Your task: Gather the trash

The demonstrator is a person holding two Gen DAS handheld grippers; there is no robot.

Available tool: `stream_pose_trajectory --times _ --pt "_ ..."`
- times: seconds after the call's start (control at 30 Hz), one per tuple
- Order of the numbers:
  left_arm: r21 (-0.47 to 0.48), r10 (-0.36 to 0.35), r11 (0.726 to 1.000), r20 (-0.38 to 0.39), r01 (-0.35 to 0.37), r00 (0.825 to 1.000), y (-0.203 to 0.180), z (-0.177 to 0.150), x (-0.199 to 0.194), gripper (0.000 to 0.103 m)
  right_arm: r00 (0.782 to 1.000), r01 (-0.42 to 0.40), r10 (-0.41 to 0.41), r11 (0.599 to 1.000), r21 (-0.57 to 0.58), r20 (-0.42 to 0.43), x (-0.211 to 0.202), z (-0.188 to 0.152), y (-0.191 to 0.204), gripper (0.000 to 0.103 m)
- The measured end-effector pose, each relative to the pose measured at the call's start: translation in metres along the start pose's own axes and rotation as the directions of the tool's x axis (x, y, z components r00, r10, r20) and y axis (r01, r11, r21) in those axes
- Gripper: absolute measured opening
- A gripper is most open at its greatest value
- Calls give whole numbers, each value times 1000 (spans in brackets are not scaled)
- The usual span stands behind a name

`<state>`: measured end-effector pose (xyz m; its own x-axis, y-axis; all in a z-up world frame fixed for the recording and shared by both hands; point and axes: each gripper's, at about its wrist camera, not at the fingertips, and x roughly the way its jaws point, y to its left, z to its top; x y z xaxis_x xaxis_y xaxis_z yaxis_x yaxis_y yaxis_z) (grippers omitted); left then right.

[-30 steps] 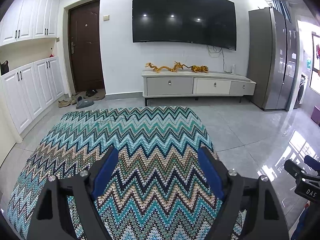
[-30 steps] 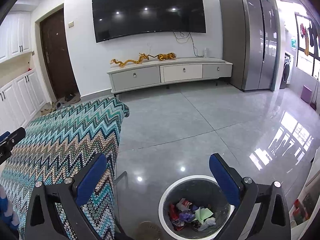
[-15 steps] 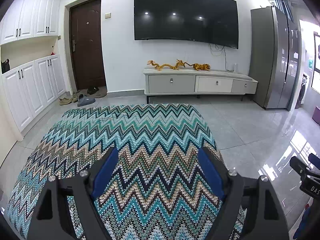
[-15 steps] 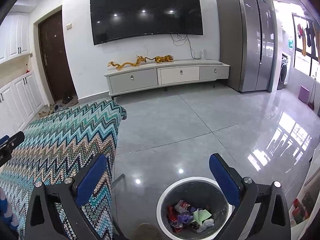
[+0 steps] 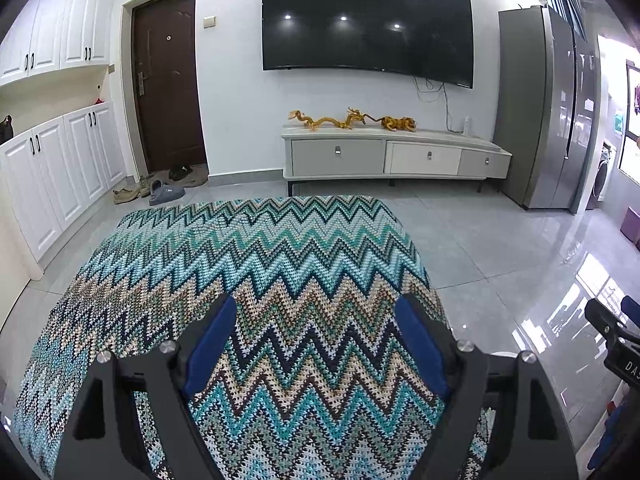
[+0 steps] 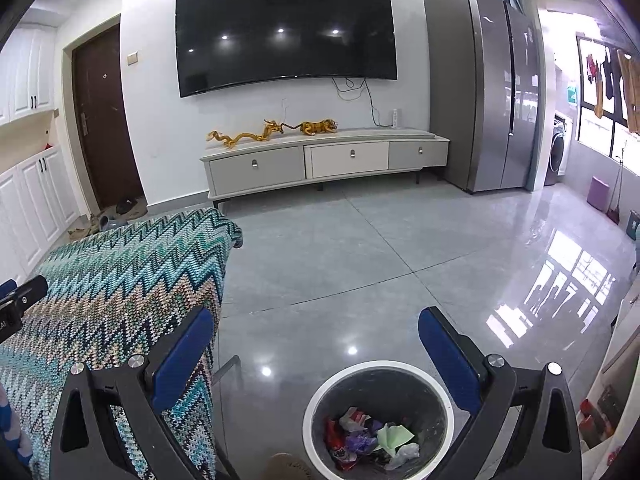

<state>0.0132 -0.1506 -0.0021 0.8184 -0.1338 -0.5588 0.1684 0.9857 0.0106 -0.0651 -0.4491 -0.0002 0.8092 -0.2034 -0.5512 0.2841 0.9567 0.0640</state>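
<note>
A round bin point(image 6: 316, 412) with a white rim stands on the floor beside the table, low in the right wrist view. Several crumpled wrappers point(image 6: 370, 438) lie in it, red, purple, green and white. My right gripper point(image 6: 316, 348) is open and empty, held above the bin's near side. My left gripper point(image 5: 316, 340) is open and empty above the zigzag-patterned tablecloth point(image 5: 256, 264). No loose trash shows on the cloth. The right gripper's tip shows at the right edge of the left wrist view point(image 5: 612, 332).
The cloth-covered table point(image 6: 120, 276) stands left of the bin. Grey tiled floor point(image 6: 360, 248) stretches to a TV cabinet point(image 6: 324, 164) against the far wall. A steel fridge point(image 6: 488, 96) stands at the right, a dark door point(image 5: 168, 80) and white cupboards point(image 5: 60, 160) at the left.
Both views have shifted slightly; the bin sits a little lower and nearer the right gripper's centre. Both grippers remain open and empty.
</note>
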Motion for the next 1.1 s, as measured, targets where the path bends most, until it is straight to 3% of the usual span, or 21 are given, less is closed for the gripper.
stream_pose_trajectory --times 1.1 --pt "-2 -8 1000 -40 8 999 5 -6 8 81 1000 19 -19 1000 18 7 4 -2 -4 103"
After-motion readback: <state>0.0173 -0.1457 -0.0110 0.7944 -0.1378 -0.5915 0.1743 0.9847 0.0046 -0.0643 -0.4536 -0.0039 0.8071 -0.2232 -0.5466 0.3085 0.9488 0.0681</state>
